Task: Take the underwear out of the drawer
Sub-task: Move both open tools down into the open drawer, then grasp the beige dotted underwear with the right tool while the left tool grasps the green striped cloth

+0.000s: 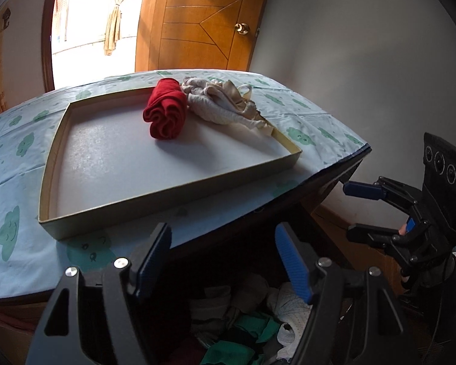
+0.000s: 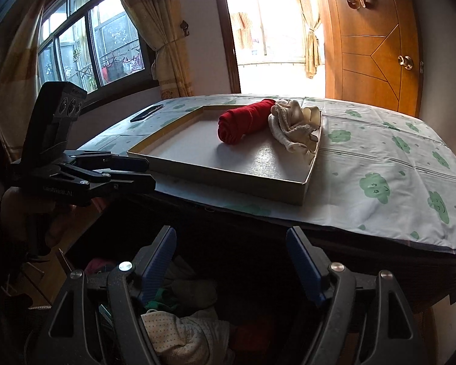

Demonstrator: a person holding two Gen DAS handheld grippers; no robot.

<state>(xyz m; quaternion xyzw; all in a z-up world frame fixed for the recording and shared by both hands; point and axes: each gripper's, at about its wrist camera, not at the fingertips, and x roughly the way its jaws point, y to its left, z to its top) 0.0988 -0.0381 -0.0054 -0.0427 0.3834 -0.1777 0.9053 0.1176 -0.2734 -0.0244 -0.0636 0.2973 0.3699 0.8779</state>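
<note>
The clothes (image 1: 246,328) lie in a heap in the dark drawer (image 2: 234,261), right under both hand-held grippers. The left hand-held gripper (image 1: 225,261) and the right hand-held gripper (image 2: 231,261) are both wide and hold nothing. The white dotted piece (image 2: 179,331) looks closest to the right one, just below its fingers.

Open drawer (image 2: 76,243) below tabletop, dim; crumpled underwear (image 2: 179,331) heaped inside: white dotted, green, grey.

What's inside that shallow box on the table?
In the shallow box lie a rolled red garment and a crumpled cream one at its far end; the rest shows bare white lining. What lies under them is covered.
</note>
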